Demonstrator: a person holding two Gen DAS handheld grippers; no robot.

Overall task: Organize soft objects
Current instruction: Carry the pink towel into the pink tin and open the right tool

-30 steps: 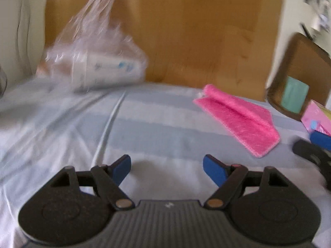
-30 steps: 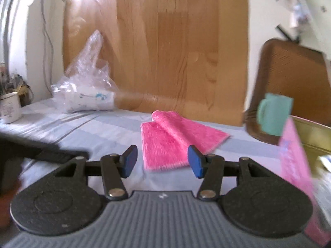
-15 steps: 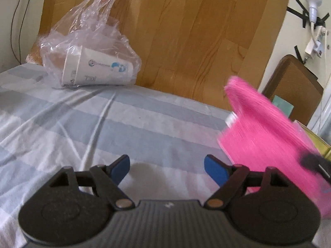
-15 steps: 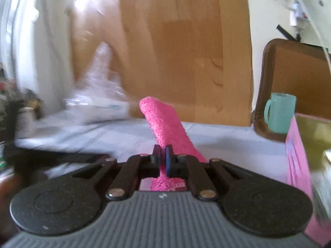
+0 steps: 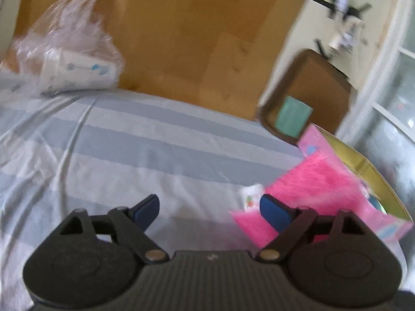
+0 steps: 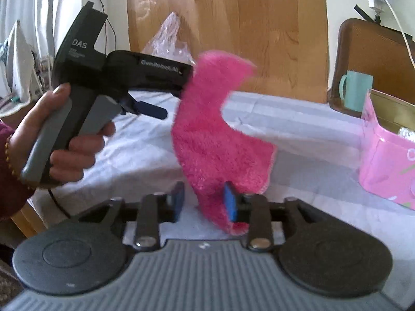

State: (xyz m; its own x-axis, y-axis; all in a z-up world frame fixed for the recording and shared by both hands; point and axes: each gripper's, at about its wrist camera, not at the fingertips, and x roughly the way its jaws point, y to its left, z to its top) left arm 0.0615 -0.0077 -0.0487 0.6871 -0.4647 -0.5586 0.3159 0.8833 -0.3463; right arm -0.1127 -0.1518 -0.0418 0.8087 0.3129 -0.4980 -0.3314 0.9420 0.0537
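Between the blue pads of the right gripper (image 6: pixel 203 200), the lower end of the pink fluffy cloth (image 6: pixel 220 140) is seen; the jaws are opening, and the cloth lies against the right-hand pad only; its upper end is raised above the striped bed sheet (image 6: pixel 298 134), level with the left gripper (image 6: pixel 166 88), which is held by a hand (image 6: pixel 62 140); the left jaws are opening with nothing between them; a pink box (image 6: pixel 389 165) is located to the right.
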